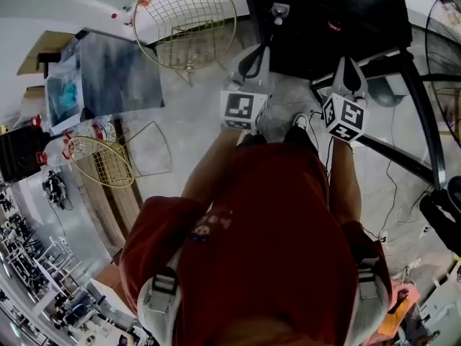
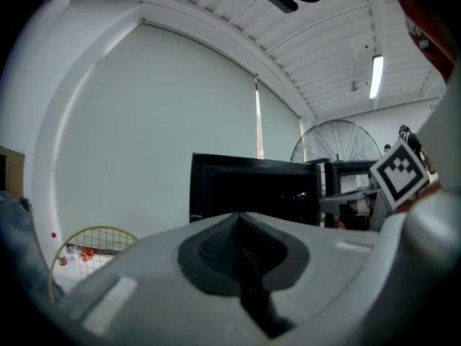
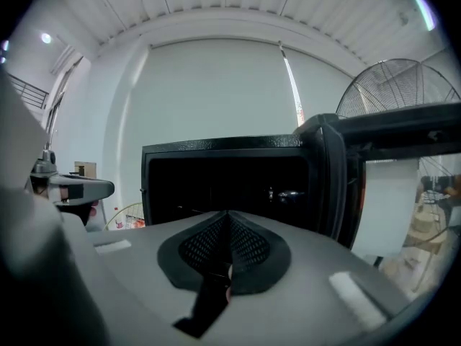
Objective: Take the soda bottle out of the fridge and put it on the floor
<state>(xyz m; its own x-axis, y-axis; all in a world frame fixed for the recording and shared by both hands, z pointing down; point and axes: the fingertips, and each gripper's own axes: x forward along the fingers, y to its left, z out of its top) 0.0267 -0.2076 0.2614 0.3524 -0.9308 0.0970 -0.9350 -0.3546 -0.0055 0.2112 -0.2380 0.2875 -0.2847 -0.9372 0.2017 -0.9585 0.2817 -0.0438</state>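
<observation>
A black fridge (image 1: 324, 20) stands in front of me with its door (image 3: 346, 186) swung open to the right. Its inside (image 3: 223, 186) is dark, with only a small glint showing, and I cannot make out a soda bottle in it. My left gripper (image 1: 256, 55) points at the fridge's left part, its jaws shut with nothing between them (image 2: 240, 225). My right gripper (image 1: 348, 67) is beside it near the open front, also shut and empty (image 3: 229, 225). Both are short of the fridge and touch nothing.
A round gold wire basket (image 1: 186, 20) lies on the grey floor left of the fridge, and a second one (image 1: 104, 161) rests nearer to me on the left. A large fan (image 1: 443, 34) stands on the right, with cables (image 1: 392, 171) running across the floor below it.
</observation>
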